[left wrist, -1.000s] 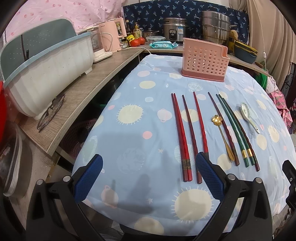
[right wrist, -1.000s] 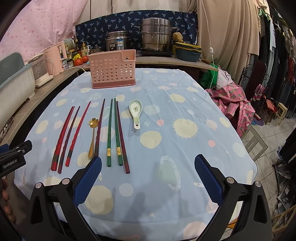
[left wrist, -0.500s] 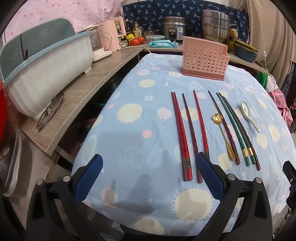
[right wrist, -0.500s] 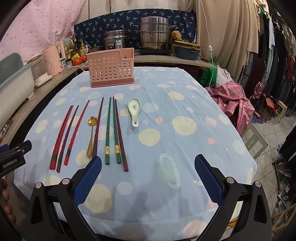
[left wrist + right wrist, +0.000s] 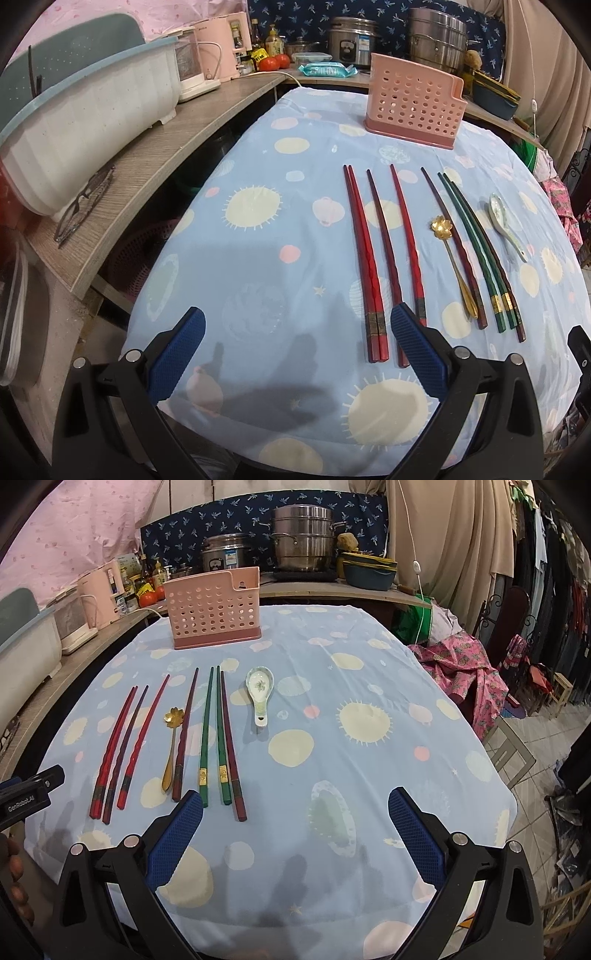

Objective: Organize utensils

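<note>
We hold the left gripper (image 5: pixel 297 341) low over the near edge of the worktop (image 5: pixel 258 280), its blue pads wide apart and empty. Just ahead of its right pad lie the butt ends of the red chopsticks (image 5: pixel 364 254), a touching pair and then two single sticks, all running away from us. Next to the right come the gold spoon (image 5: pixel 452 258) with its flower bowl, a dark red stick touching it, the green chopsticks (image 5: pixel 471 243) and, a little apart, the ceramic spoon (image 5: pixel 504 223). Beyond them all, well apart at the far end, stands the pink utensil holder (image 5: pixel 413 107), upright.

The right gripper (image 5: pixel 295 814) also hangs over the near edge, its pads spread with nothing between. Its left pad sits just beside the near end of the green chopsticks (image 5: pixel 214 734); the ceramic spoon (image 5: pixel 260 692) lies farther ahead, the pink utensil holder (image 5: pixel 214 614) beyond.

A blue cloth with pale suns and dots covers the worktop. On the left runs a wooden counter (image 5: pixel 147 162) with a dish rack (image 5: pixel 85 122) and spectacles (image 5: pixel 83 206); at the back stand a rice cooker (image 5: pixel 227 554) and a steel steamer pot (image 5: pixel 303 537), with a beige curtain (image 5: pixel 443 535) to the right.
</note>
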